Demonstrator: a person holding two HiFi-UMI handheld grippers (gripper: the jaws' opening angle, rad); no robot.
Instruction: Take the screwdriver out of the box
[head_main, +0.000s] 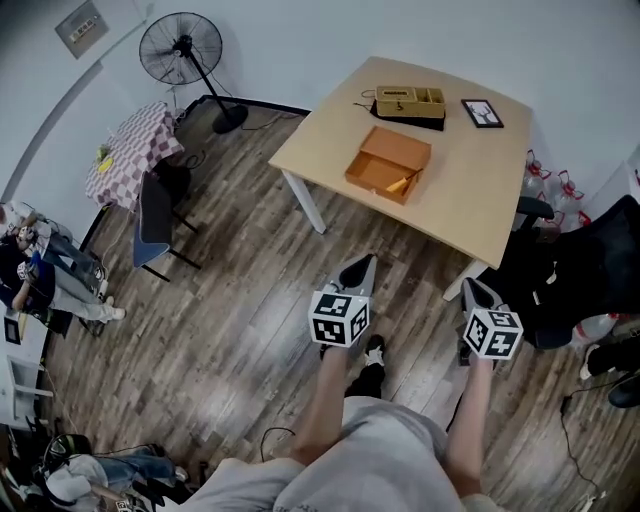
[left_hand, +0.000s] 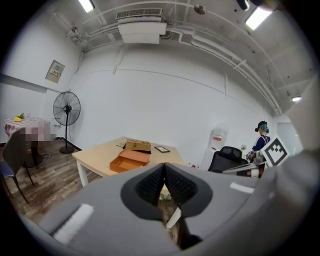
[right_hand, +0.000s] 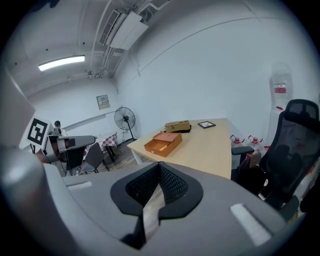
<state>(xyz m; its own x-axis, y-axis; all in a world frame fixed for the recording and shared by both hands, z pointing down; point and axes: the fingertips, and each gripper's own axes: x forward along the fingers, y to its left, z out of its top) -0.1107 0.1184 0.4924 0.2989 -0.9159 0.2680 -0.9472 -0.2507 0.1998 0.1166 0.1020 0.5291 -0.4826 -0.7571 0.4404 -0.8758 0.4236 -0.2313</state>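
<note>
1. The left tongs (head_main: 366, 264) are pressed together at the tips with nothing between them. In the left gripper view (left_hand: 164, 167) the ribbed black pads meet in a point.
2. The right tongs (head_main: 470, 288) are likewise closed and empty, their pads meeting at the tip in the right gripper view (right_hand: 159, 165).
3. Both tongs are held out side by side over the brown wood-plank floor (head_main: 230, 300). They are short of the near edge of the pale square wooden worktop (head_main: 470, 190) and touch nothing.
4. The flat orange open-topped box (head_main: 385, 150) lies on the worktop, well apart from both tongs. In the head view it is ahead of the left tongs and ahead and to the left of the right ones.
5. Inside the box, against its near right corner, lies a small yellow streak (head_main: 402, 183). It looks like the screwdriver, though it is too small to make out clearly.
6. In the left gripper view the box (left_hand: 131, 159) shows just left of the closed tips. In the right gripper view the box (right_hand: 162, 142) sits almost straight above them.
7. Beyond the orange box stands a tan compartmented case (head_main: 410, 100). A small black-framed picture (head_main: 482, 113) lies to its right.
</note>
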